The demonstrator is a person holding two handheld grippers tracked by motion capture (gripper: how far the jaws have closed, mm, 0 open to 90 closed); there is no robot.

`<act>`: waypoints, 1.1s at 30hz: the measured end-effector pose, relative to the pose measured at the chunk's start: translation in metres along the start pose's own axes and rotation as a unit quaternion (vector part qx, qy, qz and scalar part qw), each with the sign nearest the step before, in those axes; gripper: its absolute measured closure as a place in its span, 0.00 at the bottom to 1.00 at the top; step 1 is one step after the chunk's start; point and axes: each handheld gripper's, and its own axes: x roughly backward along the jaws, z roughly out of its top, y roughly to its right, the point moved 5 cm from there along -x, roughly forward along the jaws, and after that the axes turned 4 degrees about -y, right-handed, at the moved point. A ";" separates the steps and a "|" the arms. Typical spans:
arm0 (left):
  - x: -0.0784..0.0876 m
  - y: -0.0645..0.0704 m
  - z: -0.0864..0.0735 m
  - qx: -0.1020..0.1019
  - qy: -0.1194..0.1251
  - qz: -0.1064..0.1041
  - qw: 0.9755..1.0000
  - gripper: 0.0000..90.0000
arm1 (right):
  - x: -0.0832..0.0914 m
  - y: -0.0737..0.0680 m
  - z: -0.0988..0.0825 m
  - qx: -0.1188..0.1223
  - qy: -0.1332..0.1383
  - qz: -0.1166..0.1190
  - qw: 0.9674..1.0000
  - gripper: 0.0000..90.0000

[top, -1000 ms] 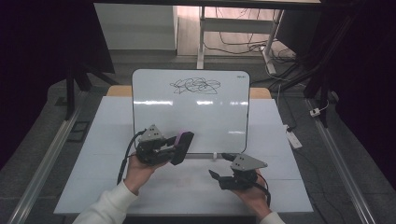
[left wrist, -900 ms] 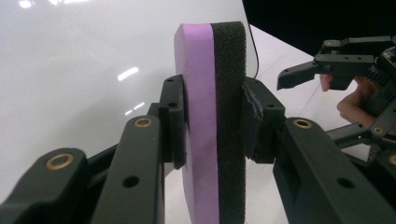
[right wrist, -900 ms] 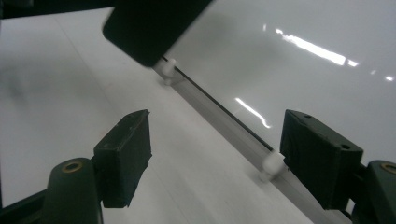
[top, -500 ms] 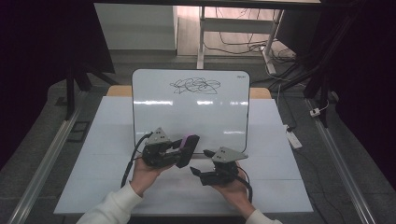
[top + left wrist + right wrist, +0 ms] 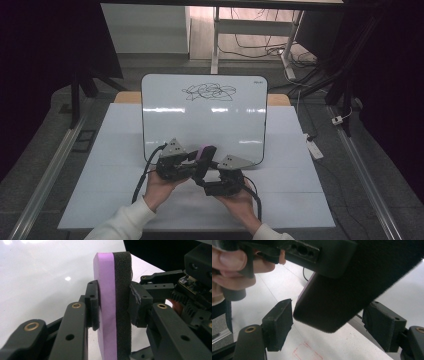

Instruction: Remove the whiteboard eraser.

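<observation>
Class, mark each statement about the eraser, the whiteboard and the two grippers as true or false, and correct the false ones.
1. The left gripper is shut on the eraser. True.
2. The right gripper is clamped on the eraser. False: its jaws stand open on either side of the eraser's dark end, not touching it.
3. The whiteboard has a black scribble near its top edge. True.
4. The eraser is all black. False: it has a purple layer and a black felt layer.
5. The eraser lies flat on the table. False: it is held above it.
</observation>
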 end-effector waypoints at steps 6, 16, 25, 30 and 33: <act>-0.001 0.002 0.000 0.005 0.009 0.003 1.000 0.70 | 0.002 0.003 0.001 -0.011 0.002 -0.003 1.000 0.34; -0.003 0.008 -0.001 -0.004 0.010 0.000 1.000 0.68 | 0.001 0.009 -0.002 -0.024 -0.003 -0.007 1.000 0.41; -0.001 0.007 -0.001 -0.003 0.009 -0.012 1.000 0.67 | 0.005 0.010 -0.001 0.002 -0.003 -0.022 1.000 0.46; 0.005 0.005 0.003 -0.009 0.016 -0.038 0.999 0.54 | 0.010 0.014 -0.001 0.013 -0.003 -0.010 1.000 0.47; 0.012 0.001 0.005 -0.017 0.020 -0.048 0.998 0.46 | 0.013 0.020 -0.002 0.019 -0.005 0.003 1.000 0.47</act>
